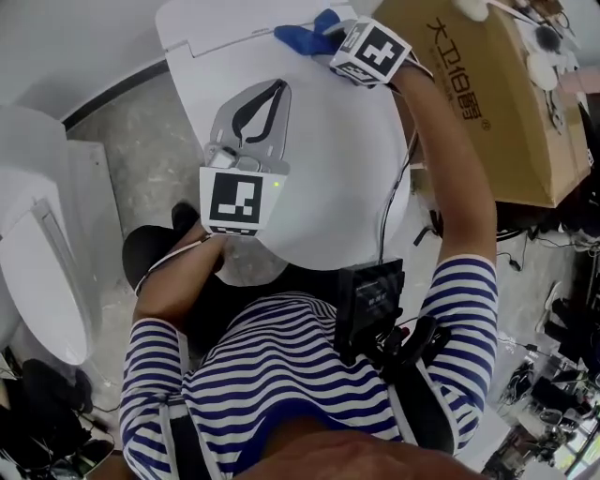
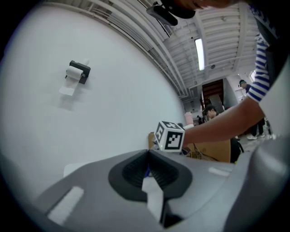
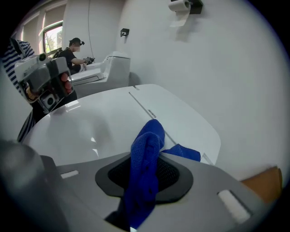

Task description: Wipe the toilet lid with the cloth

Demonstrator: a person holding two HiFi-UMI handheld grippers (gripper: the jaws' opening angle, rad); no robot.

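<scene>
1. The toilet lid [image 1: 328, 178] fills the middle, broad, bare and glossy white. There's plenty of open run between the two grippers, and the wall is close behind its rear edge.
2. A cardboard box [image 1: 487, 112] crowds the lid's right edge. A second toilet [image 1: 42, 281] stands well off to the left, with floor between.
3. The left gripper [image 1: 278, 87] hangs over the lid's left-middle, pointing rearward. Its jaws are closed tip to tip with nothing in them.
4. The right gripper [image 1: 336, 37] is up at the lid's rear right, jaws clamped on the cloth [image 1: 302, 36].
5. The head view shows the cloth only as a blue bunch. In the right gripper view its long axis runs along the jaws and out past the tips, and one corner flops right. Whether it touches the lid, I can't tell.
6. Only the gripper views catch the toilet-paper holder [image 3: 186, 5], high on the wall.
</scene>
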